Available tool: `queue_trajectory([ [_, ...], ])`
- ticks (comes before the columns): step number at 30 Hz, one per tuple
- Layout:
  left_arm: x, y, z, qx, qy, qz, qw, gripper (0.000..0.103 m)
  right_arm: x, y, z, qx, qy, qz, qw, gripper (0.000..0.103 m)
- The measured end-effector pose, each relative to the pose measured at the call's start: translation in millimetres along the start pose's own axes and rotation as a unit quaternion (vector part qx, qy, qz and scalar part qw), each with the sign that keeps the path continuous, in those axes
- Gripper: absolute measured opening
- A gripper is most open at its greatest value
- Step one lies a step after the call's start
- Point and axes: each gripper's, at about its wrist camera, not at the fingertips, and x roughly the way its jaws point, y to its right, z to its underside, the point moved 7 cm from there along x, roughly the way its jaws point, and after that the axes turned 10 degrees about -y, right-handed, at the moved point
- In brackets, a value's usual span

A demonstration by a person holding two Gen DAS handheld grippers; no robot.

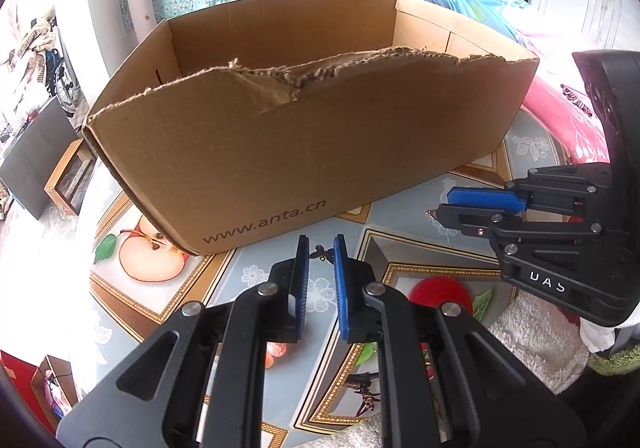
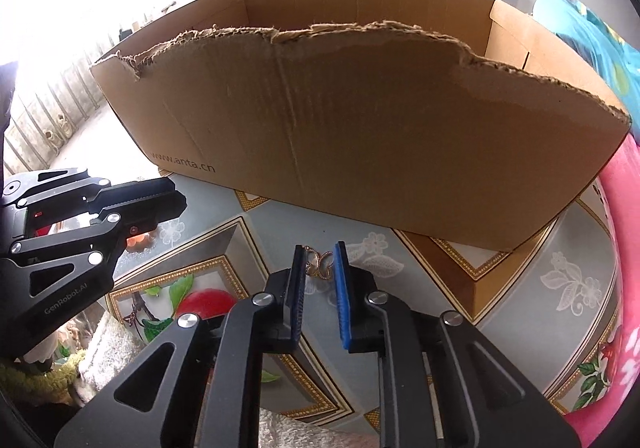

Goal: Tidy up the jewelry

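**Two small jewelry pieces at the pad tips, carton straight ahead**

Left gripper (image 1: 321,248): jaws narrow, a small dark wiry trinket (image 1: 322,253) pinched at the very tips of the blue pads, clear of the fruit-print tablecloth (image 1: 152,288). Looks like a grip, though only the last sliver of pad has it.

Right gripper (image 2: 319,256): jaws narrow, a gold openwork piece with looped wire (image 2: 319,263) sits between the pads at the tips. Can't tell whether the pads press it or just bracket it. Also can't tell if it rests on the cloth.

Open brown cardboard carton with a torn front edge (image 1: 280,152) stands on the table just beyond both grippers. The inside floor is hidden in both views.

Handling, my read:
- Both pieces are near weightless, so load is no issue; slip is.
- Thin wire, probably bendable, so use light clamp force only.
- Smooth metal on ribbed pads at the tip can twist out or hang from one loop.
- Better hold: across the widest loop, deeper into the pads, not on a dangling end.
- The torn carton rim is fibrous and could snag wire, so cross it high.
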Motion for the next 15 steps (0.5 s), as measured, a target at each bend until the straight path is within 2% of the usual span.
queue_trajectory([
  [1,0.2,1.4,0.3,0.001,0.000,0.000,1.0000,0.011,0.3,1.6,0.7,-0.001,0.002,0.003,1.000,0.028],
  [8,0.9,-0.3,0.2,-0.001,0.000,-0.002,1.0000,0.011,6.5,1.6,0.7,-0.016,0.002,0.015,1.000,0.029],
  [9,0.7,-0.3,0.2,-0.001,0.000,-0.002,1.0000,0.011,7.4,2.0,1.2,-0.016,0.002,0.014,1.000,0.027],
  [10,0.7,-0.1,0.1,0.000,0.000,-0.002,1.0000,0.011,8.4,0.3,-0.3,-0.015,0.002,0.011,1.000,0.019],
  [11,0.7,0.1,-0.1,0.000,0.000,-0.002,1.0000,0.011,9.0,-0.5,-1.1,-0.013,0.002,0.009,1.000,0.016],
  [15,0.6,1.4,-0.4,0.002,-0.001,-0.001,1.0000,0.011,11.6,-6.0,-2.9,-0.008,0.002,0.005,1.000,0.016],
])
